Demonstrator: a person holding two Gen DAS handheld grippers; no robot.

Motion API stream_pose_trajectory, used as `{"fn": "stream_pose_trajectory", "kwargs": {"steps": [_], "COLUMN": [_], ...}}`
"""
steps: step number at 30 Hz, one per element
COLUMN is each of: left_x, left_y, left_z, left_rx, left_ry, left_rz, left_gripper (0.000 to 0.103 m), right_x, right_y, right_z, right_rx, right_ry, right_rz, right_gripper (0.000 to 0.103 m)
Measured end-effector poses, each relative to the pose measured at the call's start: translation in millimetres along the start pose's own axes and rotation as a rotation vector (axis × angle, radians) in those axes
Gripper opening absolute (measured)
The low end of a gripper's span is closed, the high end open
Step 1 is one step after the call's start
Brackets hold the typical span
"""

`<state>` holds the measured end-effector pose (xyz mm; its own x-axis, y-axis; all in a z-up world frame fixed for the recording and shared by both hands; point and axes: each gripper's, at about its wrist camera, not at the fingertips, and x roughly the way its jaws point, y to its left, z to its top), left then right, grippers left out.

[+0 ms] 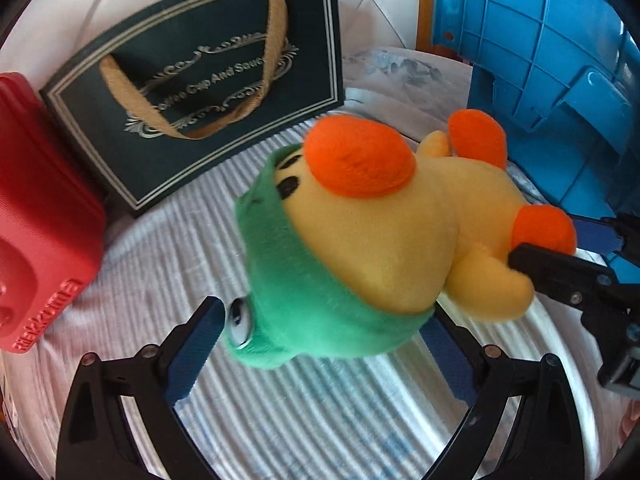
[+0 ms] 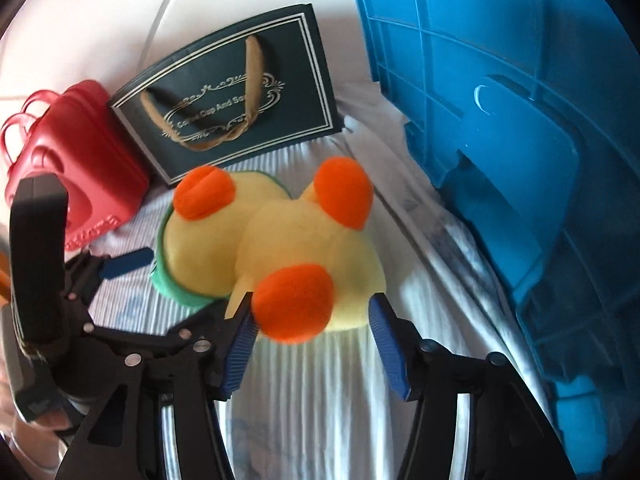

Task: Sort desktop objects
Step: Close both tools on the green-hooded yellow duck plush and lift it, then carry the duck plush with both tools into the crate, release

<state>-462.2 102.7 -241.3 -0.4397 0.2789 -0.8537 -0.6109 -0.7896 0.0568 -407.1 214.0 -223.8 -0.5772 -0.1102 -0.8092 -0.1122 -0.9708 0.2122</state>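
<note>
We hold a plush duck (image 1: 400, 232) in a green frog hood above the striped cloth (image 1: 304, 408) on the counter, between both tools. Our right gripper (image 2: 312, 320) has its fingers clenched on the toy's rear, around one orange foot. Our left gripper (image 1: 320, 344) sits with its fingers spread on either side of the green hood, and we cannot tell whether the pads press the fabric or merely flank it. Behind the duck stands a dark gift bag (image 1: 200, 84), with a red case (image 1: 40, 216) just beside it on the far side from the blue crate (image 2: 520, 160). The crate rises close by the duck on the right.

We judge the step in hand to be carrying the toy toward a sorting place, most likely the crate. The next move calls for a lift over the crate's wall before the grip is released.

The crate's opening is cut off, so its contents stay unknown. The red case's embossed lettering is too blurred to read.
</note>
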Motion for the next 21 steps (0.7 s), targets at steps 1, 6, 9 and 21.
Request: {"fn": "stream_pose_trajectory", "kwargs": {"steps": [1, 6, 9, 21], "left_x": [0, -13, -32, -189], "left_y": [-2, -7, -6, -10], "left_z": [1, 1, -4, -10], "left_rx": [0.001, 0.007, -0.026, -0.093], "left_ry": [-0.006, -0.049, -0.067, -0.309], "left_rz": [-0.007, -0.027, -0.028, 0.024], "left_gripper": [0.096, 0.068, 0.068, 0.068], "right_x": [3, -2, -18, -157], "right_y": [0, 10, 15, 57], "right_z": [2, 3, 3, 7], "right_rx": [-0.009, -0.064, -0.085, -0.191], "right_ry": [0.005, 0.021, -0.001, -0.191], "right_rz": [0.007, 0.004, 0.002, 0.062], "right_gripper": [0.039, 0.03, 0.03, 0.03]}}
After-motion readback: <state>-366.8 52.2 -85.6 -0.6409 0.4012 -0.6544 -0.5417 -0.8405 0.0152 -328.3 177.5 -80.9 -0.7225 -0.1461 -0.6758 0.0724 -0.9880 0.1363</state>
